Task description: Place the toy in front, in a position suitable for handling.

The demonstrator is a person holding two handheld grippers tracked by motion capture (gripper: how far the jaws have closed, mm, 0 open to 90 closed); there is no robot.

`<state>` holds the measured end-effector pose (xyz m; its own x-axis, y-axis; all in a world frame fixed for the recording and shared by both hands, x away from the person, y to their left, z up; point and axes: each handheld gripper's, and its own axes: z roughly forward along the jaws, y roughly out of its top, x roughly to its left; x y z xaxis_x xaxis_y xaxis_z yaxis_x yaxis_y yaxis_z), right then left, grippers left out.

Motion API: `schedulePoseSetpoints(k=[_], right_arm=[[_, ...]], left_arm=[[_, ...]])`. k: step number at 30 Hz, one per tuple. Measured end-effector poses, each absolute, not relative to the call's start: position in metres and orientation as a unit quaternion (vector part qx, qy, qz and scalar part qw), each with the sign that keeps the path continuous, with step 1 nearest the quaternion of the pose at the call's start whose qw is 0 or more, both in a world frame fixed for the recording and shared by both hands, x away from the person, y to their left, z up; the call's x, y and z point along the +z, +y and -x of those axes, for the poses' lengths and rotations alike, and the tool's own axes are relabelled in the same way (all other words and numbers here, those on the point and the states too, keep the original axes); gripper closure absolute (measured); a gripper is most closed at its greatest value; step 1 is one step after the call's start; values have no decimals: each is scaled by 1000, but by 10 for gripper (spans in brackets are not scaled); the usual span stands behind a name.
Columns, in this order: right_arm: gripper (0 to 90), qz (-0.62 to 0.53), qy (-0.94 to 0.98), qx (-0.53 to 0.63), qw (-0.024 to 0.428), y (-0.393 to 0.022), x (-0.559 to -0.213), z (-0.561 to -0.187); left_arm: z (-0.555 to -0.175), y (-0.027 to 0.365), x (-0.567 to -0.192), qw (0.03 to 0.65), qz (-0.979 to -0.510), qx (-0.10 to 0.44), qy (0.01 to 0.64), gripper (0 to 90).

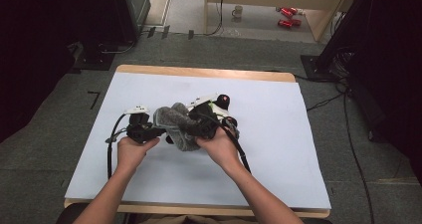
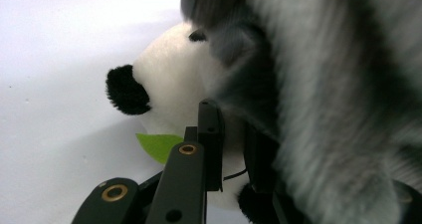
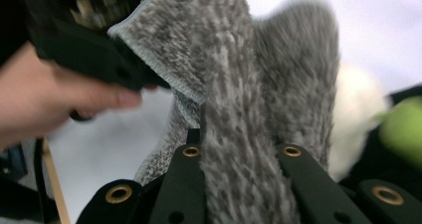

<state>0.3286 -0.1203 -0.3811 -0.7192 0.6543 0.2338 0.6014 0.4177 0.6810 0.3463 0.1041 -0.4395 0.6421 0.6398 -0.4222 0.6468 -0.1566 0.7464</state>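
Note:
A fuzzy grey cloth (image 1: 175, 125) hangs bunched between my two grippers over the middle of the white-covered table (image 1: 283, 154). My left gripper (image 1: 158, 130) is shut on one hemmed edge of the cloth (image 2: 328, 99). My right gripper (image 1: 193, 124) is shut on a thick fold of the cloth (image 3: 239, 84), which fills the gap between its jaws. Just behind the cloth lies a panda plush (image 2: 169, 89) with a black ear and a green leaf (image 2: 159, 146). Its black top (image 1: 223, 101) peeks out past the right gripper. The cloth hides most of the plush.
The table's wooden rim (image 1: 199, 72) borders grey carpet. A mug (image 1: 238, 11) and red cans (image 1: 287, 16) lie on the floor far behind. Cables (image 1: 348, 134) trail at the right, and black stands flank both sides. Gripper cables run along the table near each hand.

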Motion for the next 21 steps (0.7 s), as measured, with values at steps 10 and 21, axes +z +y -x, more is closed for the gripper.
schedulePoseSetpoints(k=[10,21], right_arm=[[830,-356,854,369,91,-120,-390,-337],[831,-386,836,369,126,-130,-376,-360]], left_arm=[[-343,98,-440,471,-779,24,414,817],[-339,96,-440,463,-790,26,400,818]])
